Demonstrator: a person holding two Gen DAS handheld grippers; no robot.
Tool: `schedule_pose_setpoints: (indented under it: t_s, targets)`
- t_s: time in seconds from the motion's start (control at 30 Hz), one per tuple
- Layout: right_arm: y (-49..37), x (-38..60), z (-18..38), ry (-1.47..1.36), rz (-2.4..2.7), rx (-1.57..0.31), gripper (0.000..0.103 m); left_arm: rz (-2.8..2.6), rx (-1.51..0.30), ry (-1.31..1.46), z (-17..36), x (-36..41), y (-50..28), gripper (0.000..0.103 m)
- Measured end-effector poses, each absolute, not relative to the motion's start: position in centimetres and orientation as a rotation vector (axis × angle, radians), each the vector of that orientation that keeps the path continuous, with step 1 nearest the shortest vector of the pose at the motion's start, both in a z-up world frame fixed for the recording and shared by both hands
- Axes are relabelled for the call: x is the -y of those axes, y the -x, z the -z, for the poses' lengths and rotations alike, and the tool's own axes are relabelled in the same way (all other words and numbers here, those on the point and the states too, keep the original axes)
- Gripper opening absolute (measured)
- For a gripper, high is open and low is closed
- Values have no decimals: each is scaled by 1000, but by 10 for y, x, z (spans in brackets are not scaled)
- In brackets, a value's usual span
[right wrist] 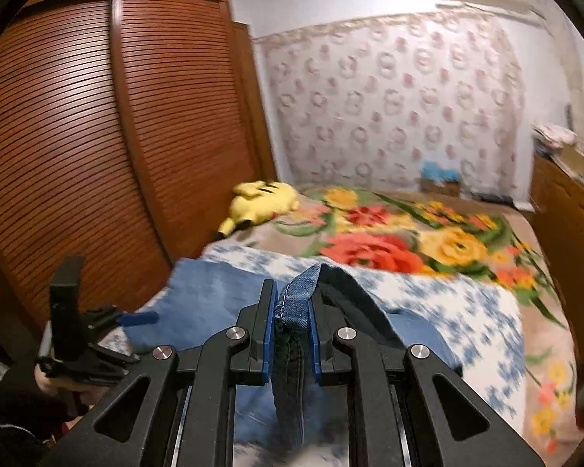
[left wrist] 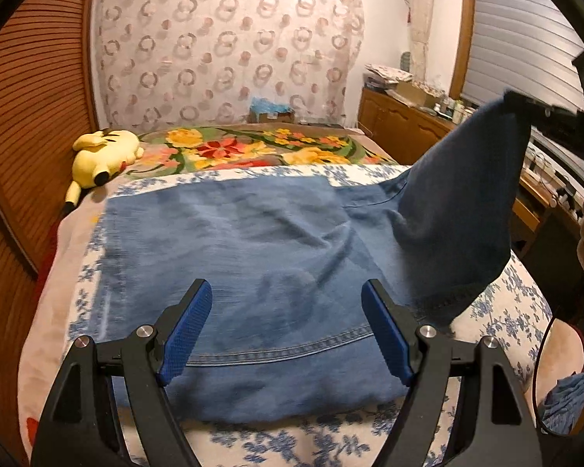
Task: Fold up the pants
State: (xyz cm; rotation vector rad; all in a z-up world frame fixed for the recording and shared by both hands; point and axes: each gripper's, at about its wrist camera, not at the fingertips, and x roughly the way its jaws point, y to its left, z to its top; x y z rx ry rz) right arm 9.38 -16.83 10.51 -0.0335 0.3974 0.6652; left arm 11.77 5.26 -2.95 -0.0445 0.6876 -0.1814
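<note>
Folding seems mid-way: in left wrist view the pants [left wrist: 253, 264] lie flat on the bed [left wrist: 506, 311], one end lifted at right; left gripper [left wrist: 286, 327] hovers over them, jaws wide, empty. Right wrist view: right gripper [right wrist: 294, 334] pinches a denim hem, pointing slightly down; blurry, prob. moving. Next: carry that end across, lay it flat.
</note>
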Motion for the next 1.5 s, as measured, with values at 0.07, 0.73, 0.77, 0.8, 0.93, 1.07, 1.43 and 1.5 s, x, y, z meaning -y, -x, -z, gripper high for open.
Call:
schedule_pose_setpoints:
  t_s: [0.07,0.73,0.77,0.8,0.93,1.07,1.43,1.5]
  targets:
    - [-95,155,-108,46,-711,-385,14,164,-682,53,28,-60,-114,80]
    - [-192,80,-72,137,-941,-491,14,25,-683,132,40,-128,-93,80]
    - [-197,78,-71,142,-944,-498,15,22,-684,137,41,-130,-93,80]
    - [-188,76,-72,148,-946,-504,15,19,-685,144,43,-132,-93,80]
    - [-203,68,-61,192,-928,-554,18,15,-691,164,46,-137,-93,80]
    - [-208,67,-64,214,-905,-565,44,19,-696,161,48,-135,-97,80]
    - [-215,102,-52,210,-746,-617,45,49,-696,157,52,-133,-103,80]
    - [-214,106,-44,202,-725,-644,45,57,-705,153,55,-132,-106,80]
